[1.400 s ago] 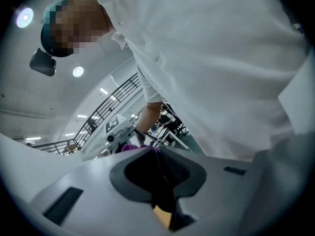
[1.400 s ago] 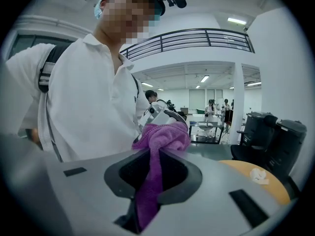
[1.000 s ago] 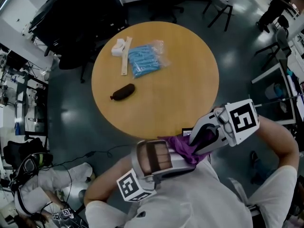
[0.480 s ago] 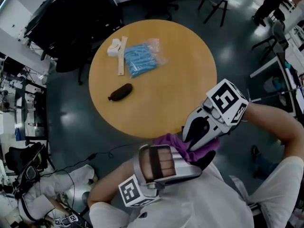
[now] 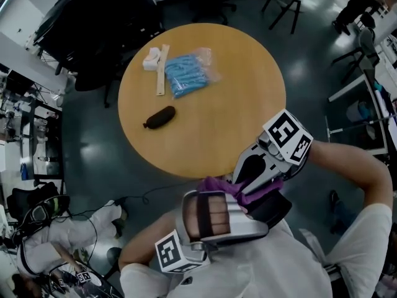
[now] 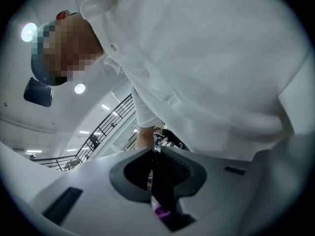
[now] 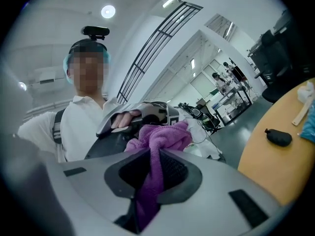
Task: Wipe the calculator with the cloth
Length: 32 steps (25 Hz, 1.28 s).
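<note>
The right gripper [image 7: 150,173] has its jaws pinched narrow on the purple cloth [image 7: 158,134], which runs down between them and bunches up just past their tips. The left gripper [image 6: 156,168] has its jaws closed on a thin dark slab standing edge-on between them, which looks to be the calculator [image 6: 165,191]. A bit of purple shows at the base of these jaws. Both pairs of jaws meet in front of the person's chest, off the near edge of the round surface [image 5: 205,123].
</note>
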Available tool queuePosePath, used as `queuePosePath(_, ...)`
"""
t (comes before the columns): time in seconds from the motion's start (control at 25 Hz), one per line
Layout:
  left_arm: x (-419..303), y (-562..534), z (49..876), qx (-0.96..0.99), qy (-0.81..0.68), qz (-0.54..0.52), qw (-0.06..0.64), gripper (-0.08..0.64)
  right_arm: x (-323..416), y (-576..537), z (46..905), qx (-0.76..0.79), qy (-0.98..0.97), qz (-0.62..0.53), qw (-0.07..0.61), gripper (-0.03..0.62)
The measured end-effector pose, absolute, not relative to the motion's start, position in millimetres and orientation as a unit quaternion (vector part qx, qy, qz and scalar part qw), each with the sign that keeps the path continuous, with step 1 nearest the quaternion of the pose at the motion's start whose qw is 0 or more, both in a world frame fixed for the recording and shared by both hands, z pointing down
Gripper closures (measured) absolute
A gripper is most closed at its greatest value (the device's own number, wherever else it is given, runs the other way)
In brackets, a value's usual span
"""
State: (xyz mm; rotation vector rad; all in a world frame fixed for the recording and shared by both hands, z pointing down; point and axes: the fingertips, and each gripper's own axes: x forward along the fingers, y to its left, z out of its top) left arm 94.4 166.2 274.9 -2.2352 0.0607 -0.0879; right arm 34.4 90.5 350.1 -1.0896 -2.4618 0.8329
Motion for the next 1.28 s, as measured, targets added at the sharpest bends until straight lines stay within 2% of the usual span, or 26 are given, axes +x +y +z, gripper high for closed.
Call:
queuePosePath(0.32,90.6,170.7,263.1,-0.901,0.030,-0.019,0.432,0.509,29.1,98.8,367.4,-0.395,-0.852,0.295,0.177,0.531)
queuePosePath(0.64,87.1,173.5,263.3,-0.907,0.030,-0.013,0.419,0.509,27.4,100.5,409.3,-0.389,-0.858,0.234,0.241,0.531)
queuePosePath(0.72,86.4,171.8,265.7,-0.904,0.034,-0.023,0.425,0.509,24.3,80.6,402.7,-0.369,-0.873,0.219,0.231,0.531)
queuePosePath(0.96,81.7,166.8,263.1,-0.901,0.040,-0.023,0.432,0.509,13.9,41.0,313.1,-0.368,-0.890,0.237,0.129,0.531)
queuePosePath(1.28,82.7,165.5,259.7,-0.899,0.042,-0.014,0.437,0.509,14.1,93.6,341.7,-0.441,-0.836,0.270,0.182,0.531)
